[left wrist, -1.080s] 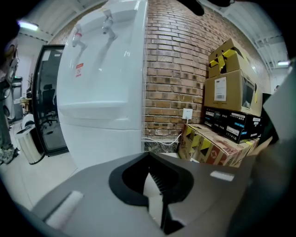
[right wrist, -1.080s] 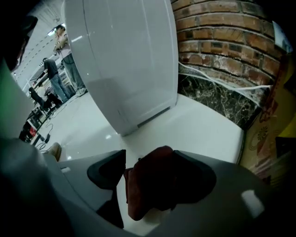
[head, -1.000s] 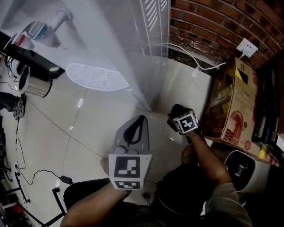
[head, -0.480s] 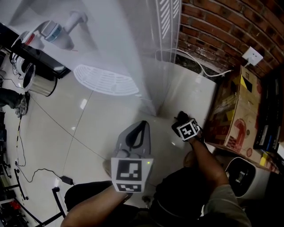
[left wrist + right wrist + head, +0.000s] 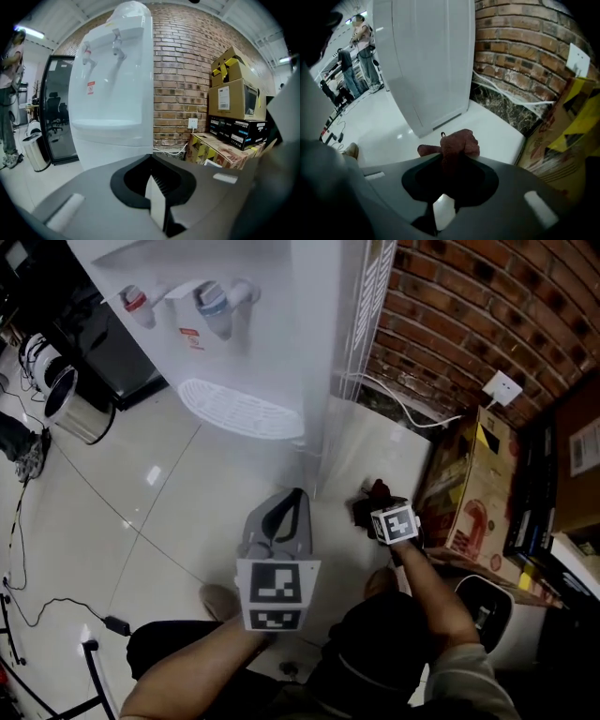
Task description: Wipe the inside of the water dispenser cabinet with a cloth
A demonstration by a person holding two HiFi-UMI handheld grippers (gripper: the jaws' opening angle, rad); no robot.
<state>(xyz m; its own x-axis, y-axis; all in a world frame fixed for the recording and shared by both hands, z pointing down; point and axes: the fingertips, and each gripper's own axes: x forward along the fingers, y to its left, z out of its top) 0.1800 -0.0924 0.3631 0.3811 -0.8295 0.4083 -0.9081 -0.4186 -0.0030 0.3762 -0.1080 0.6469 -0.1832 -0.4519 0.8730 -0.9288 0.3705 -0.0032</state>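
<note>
Right hand-held gripper point(image 5: 449, 165) just closing, pinching maroon cloth point(image 5: 457, 144); left hand-held gripper point(image 5: 155, 188) pressed together, empty; I judge cabinet point(image 5: 426, 61) wiping unstarted

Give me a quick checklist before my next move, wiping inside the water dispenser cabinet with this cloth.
1. Grip on cloth: ok. The right gripper jaws have just been closing and the cloth is clamped between them.
2. Left gripper free: ok, shut on nothing.
3. Water dispenser ahead: ok, upright.
4. Cabinet door open: cannot tell, no view shows it.
5. Cord out of the way: ok, it lies by the brick wall.
</note>
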